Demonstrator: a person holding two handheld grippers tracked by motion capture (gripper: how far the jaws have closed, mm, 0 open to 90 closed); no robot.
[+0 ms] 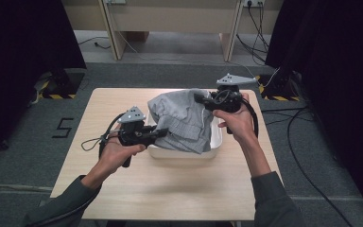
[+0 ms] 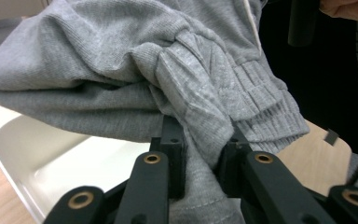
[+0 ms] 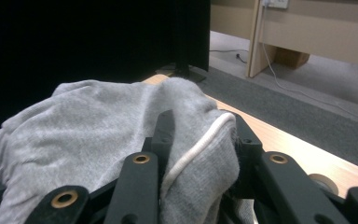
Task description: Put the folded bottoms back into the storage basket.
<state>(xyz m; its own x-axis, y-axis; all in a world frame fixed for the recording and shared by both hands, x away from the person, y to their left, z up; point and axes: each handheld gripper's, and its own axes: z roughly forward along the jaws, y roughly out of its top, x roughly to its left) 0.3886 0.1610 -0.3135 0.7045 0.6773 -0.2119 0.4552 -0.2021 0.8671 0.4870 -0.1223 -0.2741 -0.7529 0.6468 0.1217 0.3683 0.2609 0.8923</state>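
Both grippers have the soft grey knitted garment (image 1: 182,120) pinched and hoisted above the white rectangular plastic tub (image 1: 216,140) on the pale wooden worktop (image 1: 170,189). The left gripper (image 1: 163,133) has its jaws pressed together on a fold near the ribbed cuff (image 2: 261,100); the right gripper (image 1: 199,99) is clamped on a bunched edge with the white drawstring cord (image 3: 198,147) running between its jaws.

The risks, as I judge them: the right grip rides partly on that round cord, so the fabric could slide out if the load swings. The left holds only a thin fold, and the hanging bulk might drag it free. The drooping hem sits close to the tub's rim and could snag it or tip the tub.

For writing, there is a black "5" (image 1: 64,127) marked on the grey floor left of the worktop; no label reads on the garment.
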